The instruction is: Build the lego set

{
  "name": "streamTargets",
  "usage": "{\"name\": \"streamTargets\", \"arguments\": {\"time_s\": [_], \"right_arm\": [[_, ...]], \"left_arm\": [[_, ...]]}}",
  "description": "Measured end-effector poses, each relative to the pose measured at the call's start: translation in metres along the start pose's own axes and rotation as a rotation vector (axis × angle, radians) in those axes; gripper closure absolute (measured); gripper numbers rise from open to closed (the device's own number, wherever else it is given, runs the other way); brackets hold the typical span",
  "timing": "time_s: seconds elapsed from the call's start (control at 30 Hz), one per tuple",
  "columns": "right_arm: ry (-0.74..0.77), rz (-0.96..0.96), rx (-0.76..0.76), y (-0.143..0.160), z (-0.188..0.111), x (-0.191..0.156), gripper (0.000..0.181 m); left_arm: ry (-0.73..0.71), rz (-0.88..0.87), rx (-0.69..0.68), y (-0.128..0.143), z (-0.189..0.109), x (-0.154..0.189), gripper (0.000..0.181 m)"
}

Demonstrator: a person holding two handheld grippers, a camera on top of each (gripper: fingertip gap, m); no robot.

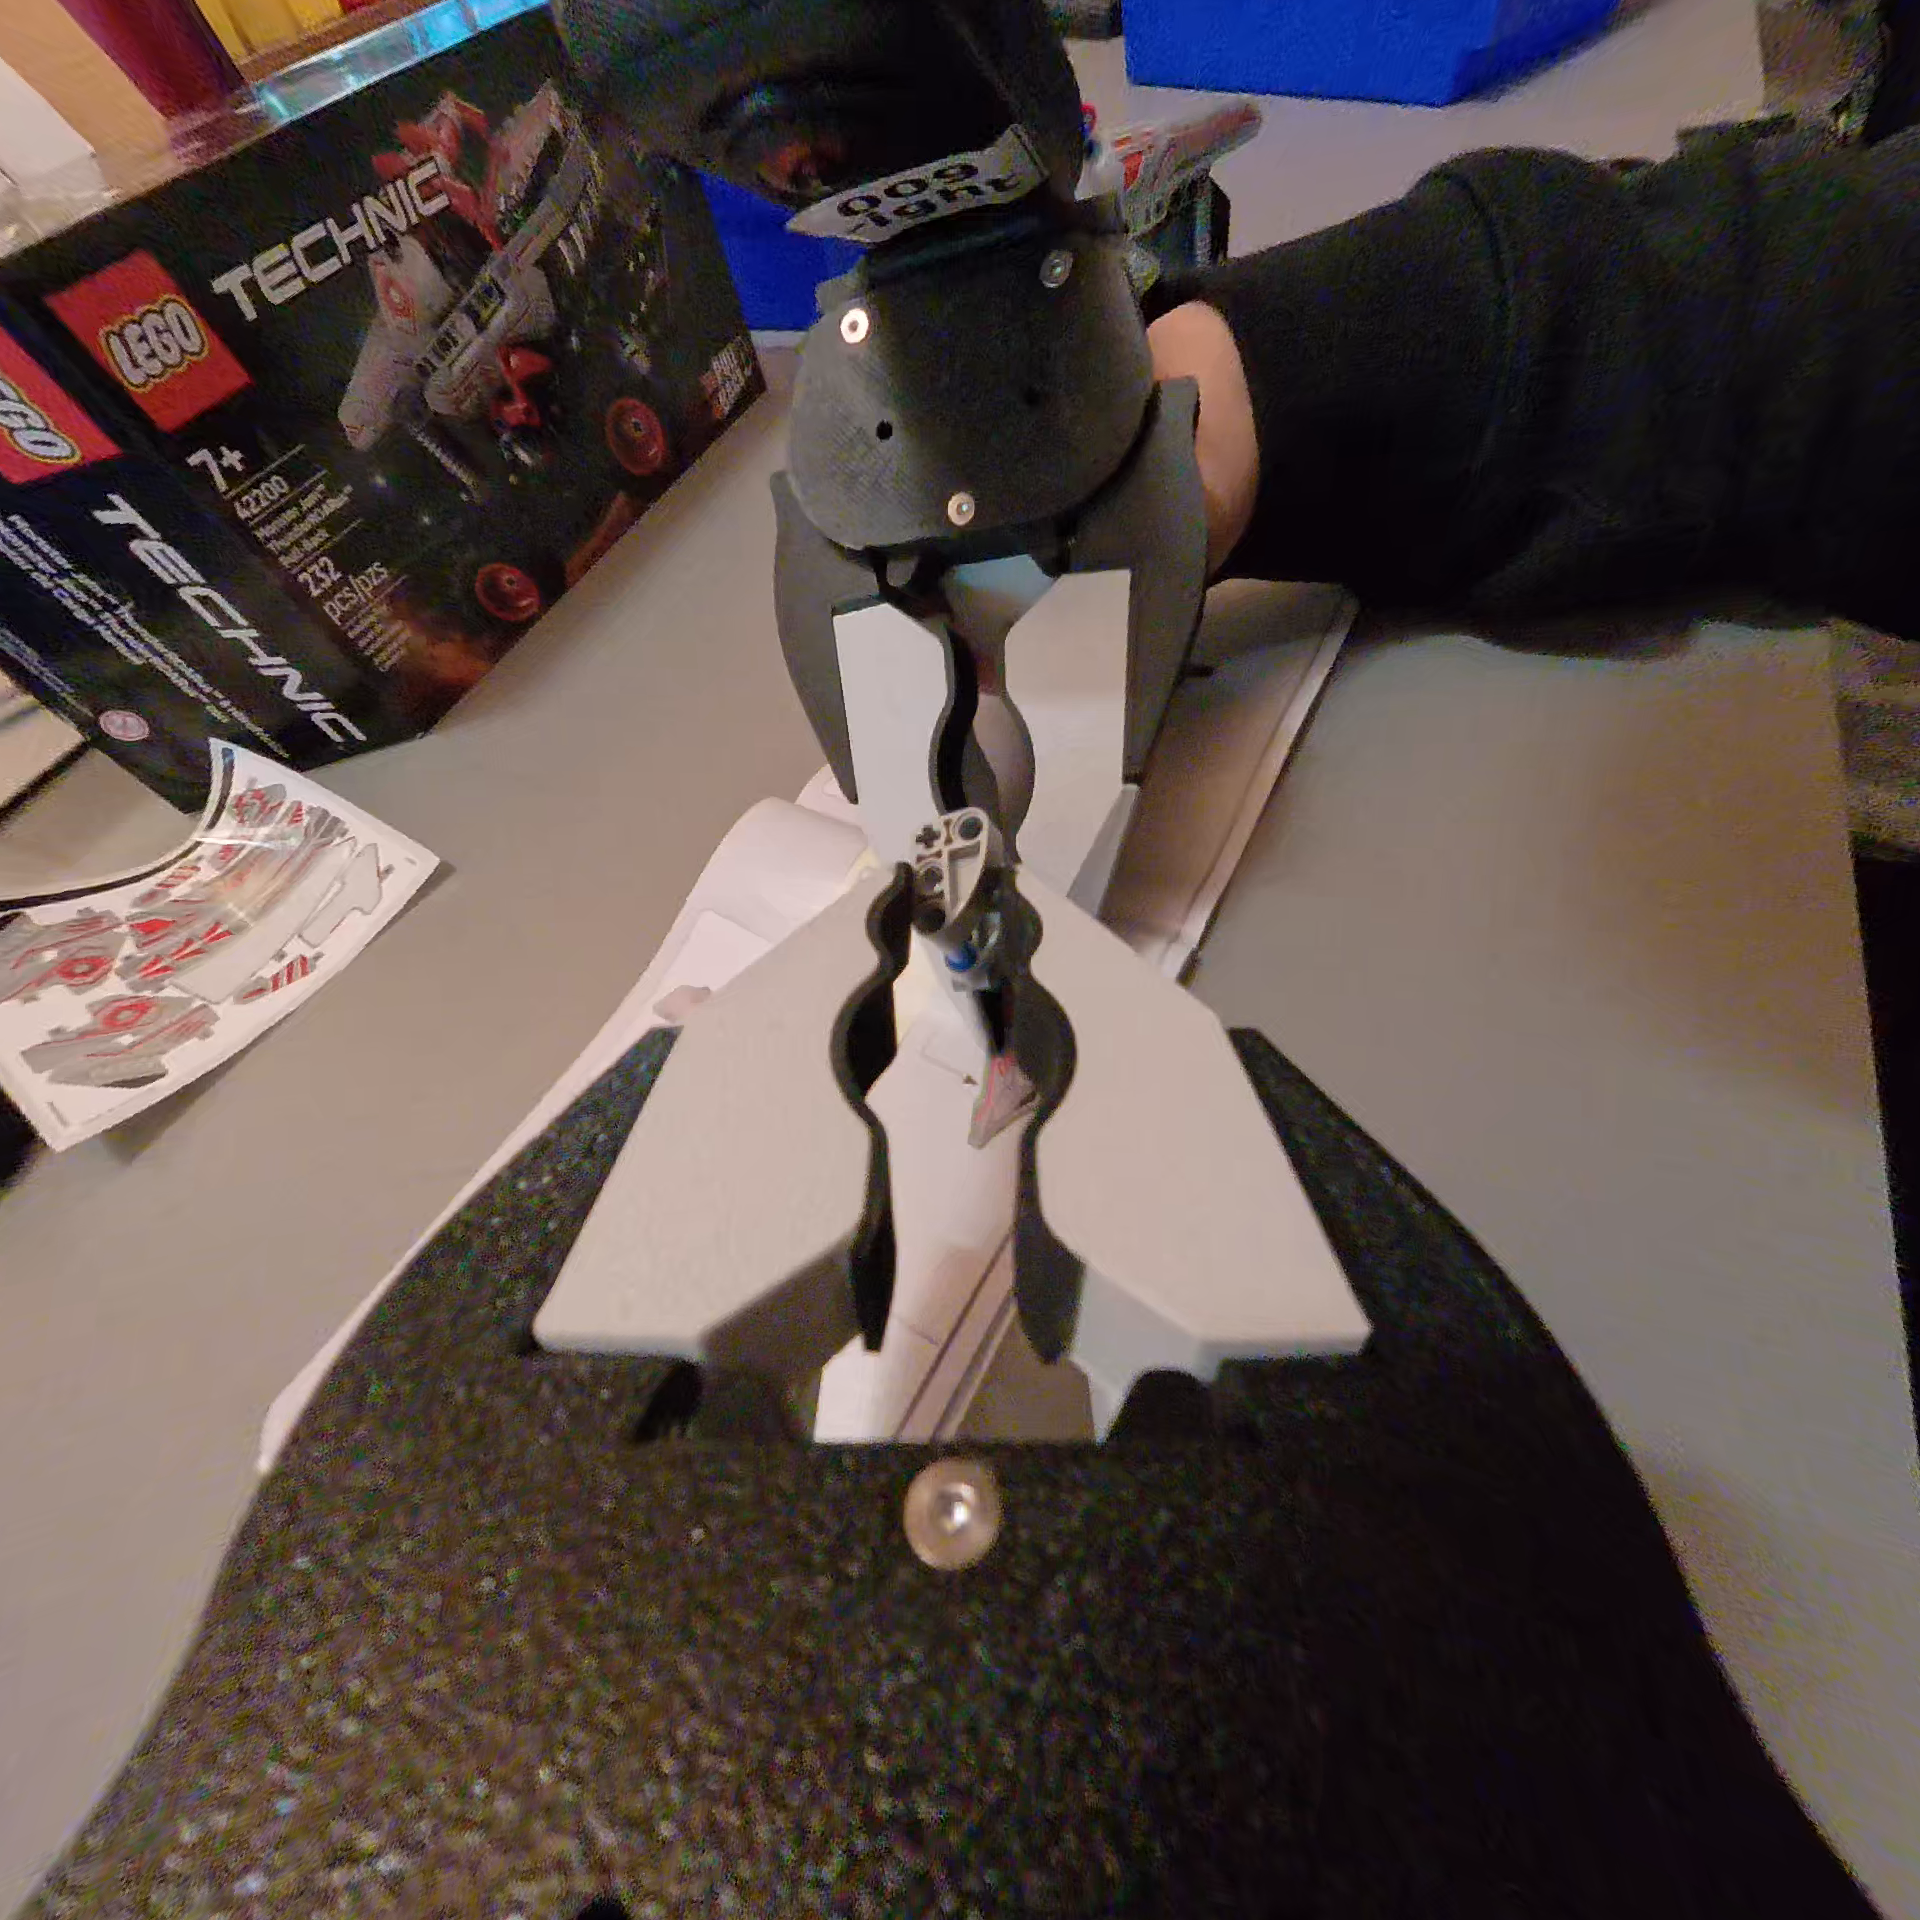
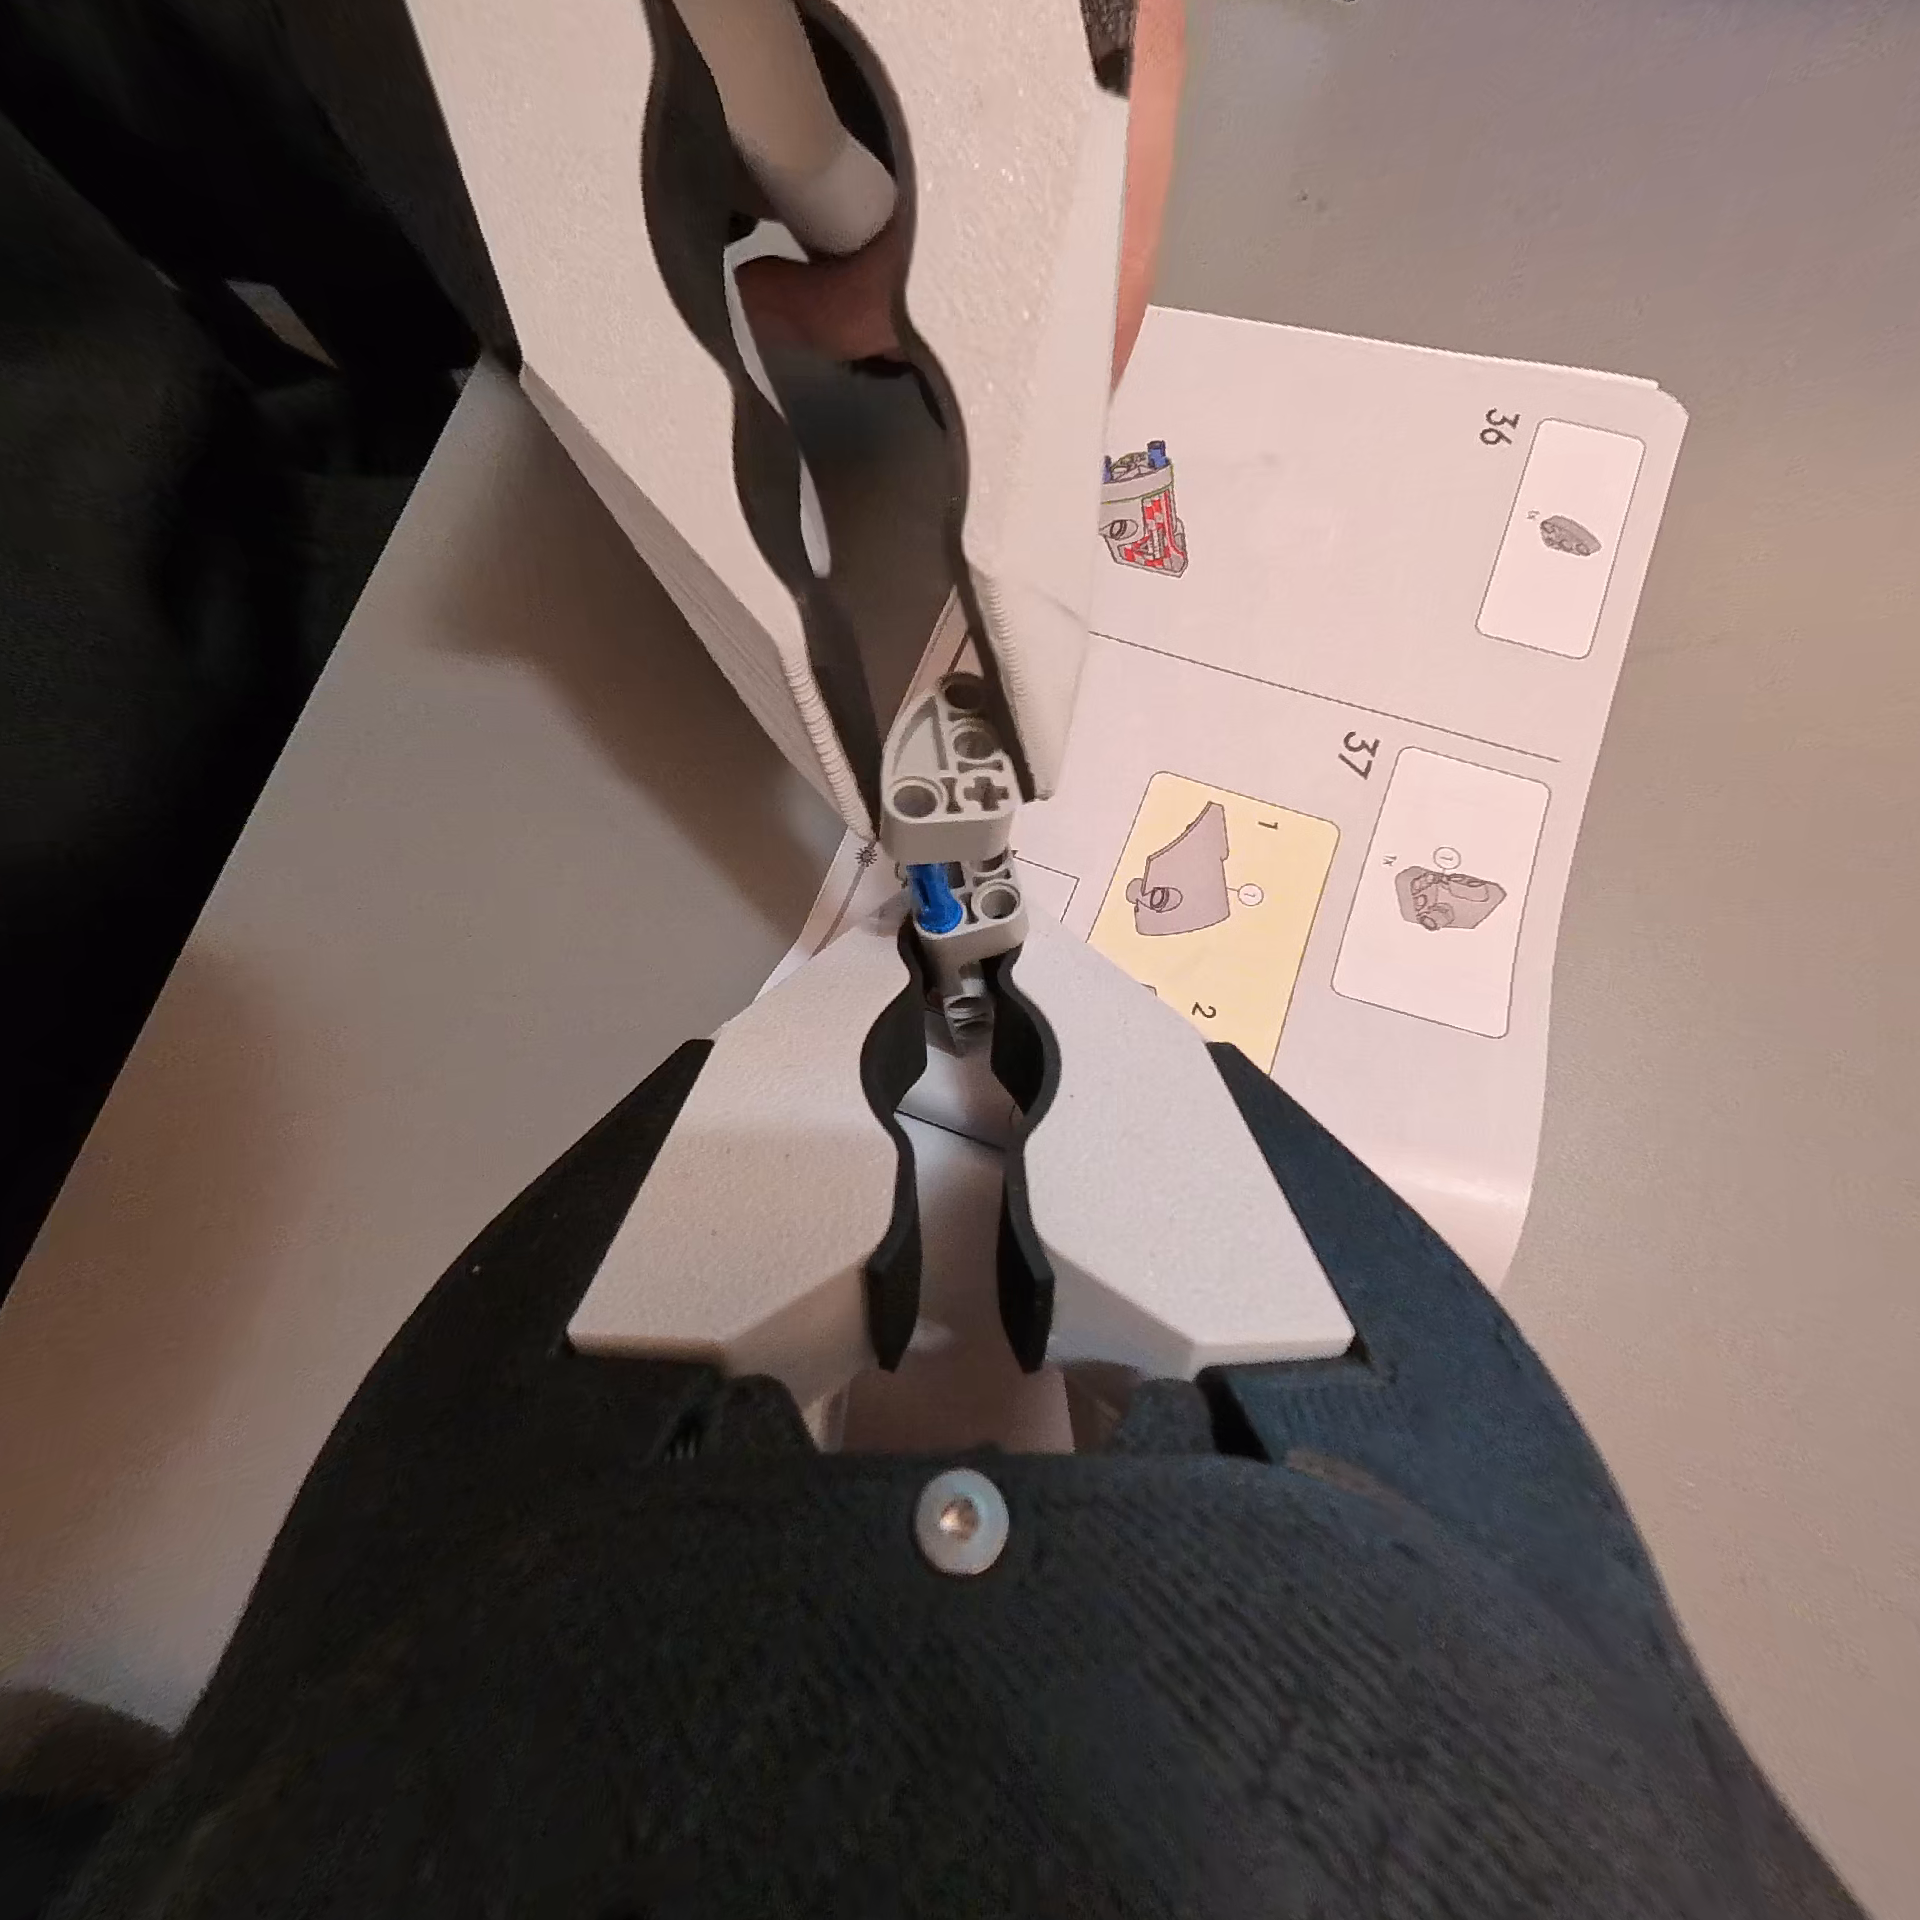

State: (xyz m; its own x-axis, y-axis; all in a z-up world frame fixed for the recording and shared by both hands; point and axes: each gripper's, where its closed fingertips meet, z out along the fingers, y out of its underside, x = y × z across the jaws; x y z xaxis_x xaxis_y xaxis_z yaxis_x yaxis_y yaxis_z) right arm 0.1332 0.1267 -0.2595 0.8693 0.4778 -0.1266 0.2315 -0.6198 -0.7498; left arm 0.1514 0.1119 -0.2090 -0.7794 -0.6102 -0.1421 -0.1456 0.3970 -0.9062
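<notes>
A small Lego assembly hangs between both grippers above the instruction booklet (image 2: 1403, 727). My left gripper (image 1: 956, 925) is shut on its grey curved beam (image 1: 948, 847), which also shows in the right wrist view (image 2: 951, 769). My right gripper (image 2: 961, 961) is shut on a grey connector block (image 2: 992, 904) carrying a blue pin (image 2: 930, 899). The block sits right against the curved beam. The two grippers meet tip to tip: the right gripper (image 1: 971, 800) comes in from the far side, and the left gripper (image 2: 935, 790) comes down from above. A red-and-grey stickered part (image 1: 1003, 1101) shows between my left fingers.
The black Lego box (image 1: 364, 416) stands at the back left, with a sticker sheet (image 1: 177, 956) lying in front of it. A blue bin (image 1: 1351, 42) is at the far back. A person's black sleeve (image 1: 1558, 395) reaches in from the right. The table edge (image 2: 312, 727) runs along the left.
</notes>
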Motion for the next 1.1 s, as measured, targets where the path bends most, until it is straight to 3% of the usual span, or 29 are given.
{"name": "streamTargets", "arguments": {"time_s": [0.13, 0.3, 0.63, 0.8, 1.1], "right_arm": [[-0.001, 0.002, 0.0, 0.0, -0.0001, -0.0001, 0.178], [-0.002, 0.002, 0.0, 0.0, -0.0001, -0.0001, 0.178], [0.0, 0.0, 0.001, 0.0, -0.0002, -0.0001, 0.178], [-0.002, 0.003, 0.0, 0.0002, -0.0002, -0.0001, 0.178], [-0.003, 0.005, -0.001, 0.0005, -0.0001, -0.0002, 0.178]], "left_arm": [[0.061, -0.078, 0.032, -0.0023, -0.0018, 0.0034, 0.162], [0.104, -0.147, 0.058, -0.0057, -0.0036, 0.0042, 0.17], [0.079, -0.002, 0.017, -0.0029, -0.0051, 0.0006, 0.17], [0.13, 0.072, -0.044, -0.0018, -0.0038, 0.0002, 0.17], [0.121, 0.186, -0.306, 0.0002, -0.0033, 0.0007, 0.169]]}}
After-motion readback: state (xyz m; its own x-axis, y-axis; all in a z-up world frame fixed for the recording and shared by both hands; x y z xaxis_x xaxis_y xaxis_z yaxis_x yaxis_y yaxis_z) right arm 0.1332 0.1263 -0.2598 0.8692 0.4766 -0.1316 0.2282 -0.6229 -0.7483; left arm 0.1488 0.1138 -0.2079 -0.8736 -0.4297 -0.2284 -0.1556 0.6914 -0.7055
